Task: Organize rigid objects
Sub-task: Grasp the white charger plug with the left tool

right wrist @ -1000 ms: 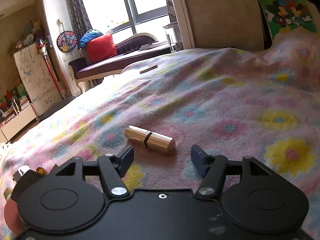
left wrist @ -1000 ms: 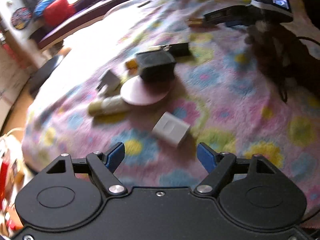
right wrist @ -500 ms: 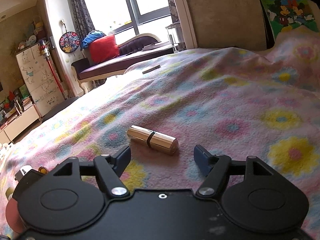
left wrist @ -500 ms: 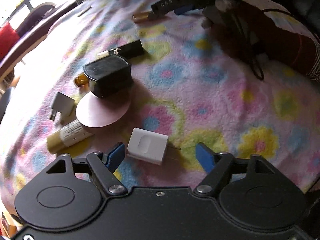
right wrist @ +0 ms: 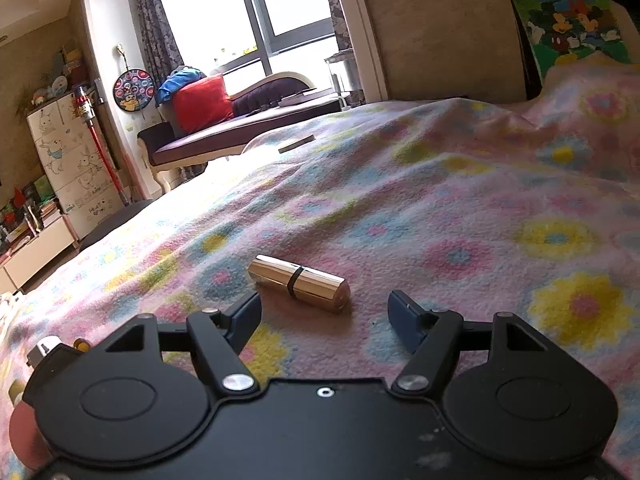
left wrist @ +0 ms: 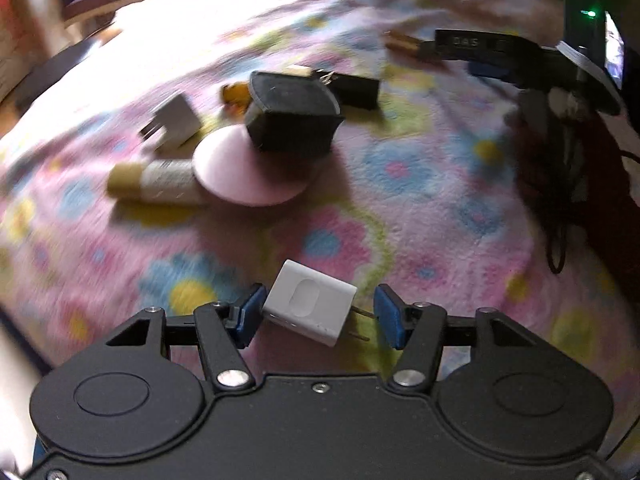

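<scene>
A white charger plug (left wrist: 310,306) lies tilted on the flowered blanket (left wrist: 400,216), between the blue fingertips of my left gripper (left wrist: 319,316). The jaws are closing. The left pad (left wrist: 249,316) is at the charger's edge, while the right pad (left wrist: 389,316) stands apart from it, by the metal prongs. My right gripper (right wrist: 324,316) is open and low over the blanket, with a gold lipstick (right wrist: 300,282) lying just ahead of its fingertips, untouched. The left wrist view also shows the lipstick (left wrist: 402,42) and the right gripper (left wrist: 496,54) at the far right.
Further out lie a black box (left wrist: 292,116) resting on a pink round disc (left wrist: 248,172), a cream tube (left wrist: 160,182), a white plug adaptor (left wrist: 174,122), an amber bottle (left wrist: 234,94) and a small black block (left wrist: 356,88). A dark sleeve (left wrist: 568,184) is at the right.
My left gripper came down and rolled until the white charger lies between its fingers, and its jaws have narrowed. The right gripper has stayed put, its jaws a little wider than a second ago.
</scene>
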`<action>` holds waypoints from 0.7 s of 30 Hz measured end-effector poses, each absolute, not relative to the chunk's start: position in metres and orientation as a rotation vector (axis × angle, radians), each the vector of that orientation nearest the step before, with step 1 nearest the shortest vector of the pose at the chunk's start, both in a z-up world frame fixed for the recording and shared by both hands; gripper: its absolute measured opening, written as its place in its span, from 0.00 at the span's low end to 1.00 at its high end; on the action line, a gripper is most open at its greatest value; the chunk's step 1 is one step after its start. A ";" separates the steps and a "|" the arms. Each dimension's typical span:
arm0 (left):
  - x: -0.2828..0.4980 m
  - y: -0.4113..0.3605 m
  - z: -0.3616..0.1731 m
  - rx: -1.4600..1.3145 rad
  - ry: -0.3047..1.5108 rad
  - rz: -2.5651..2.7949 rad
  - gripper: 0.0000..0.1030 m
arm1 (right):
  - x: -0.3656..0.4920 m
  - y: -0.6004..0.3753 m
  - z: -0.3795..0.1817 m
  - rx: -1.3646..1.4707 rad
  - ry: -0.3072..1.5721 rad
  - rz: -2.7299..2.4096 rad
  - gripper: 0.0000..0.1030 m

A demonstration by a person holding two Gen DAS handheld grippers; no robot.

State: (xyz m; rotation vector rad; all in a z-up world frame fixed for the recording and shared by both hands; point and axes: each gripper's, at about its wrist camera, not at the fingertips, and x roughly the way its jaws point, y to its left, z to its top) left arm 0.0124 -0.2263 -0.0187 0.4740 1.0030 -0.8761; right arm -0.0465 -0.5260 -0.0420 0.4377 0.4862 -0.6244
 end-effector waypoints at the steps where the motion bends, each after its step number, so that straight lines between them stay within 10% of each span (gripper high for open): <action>1: 0.009 -0.226 -0.016 0.466 1.026 -0.841 0.54 | -0.045 -0.525 -0.042 0.432 0.492 -0.630 0.67; 21: 0.016 -0.162 0.032 0.280 1.070 -0.553 0.54 | -0.022 -0.534 -0.025 0.328 0.671 -0.850 0.73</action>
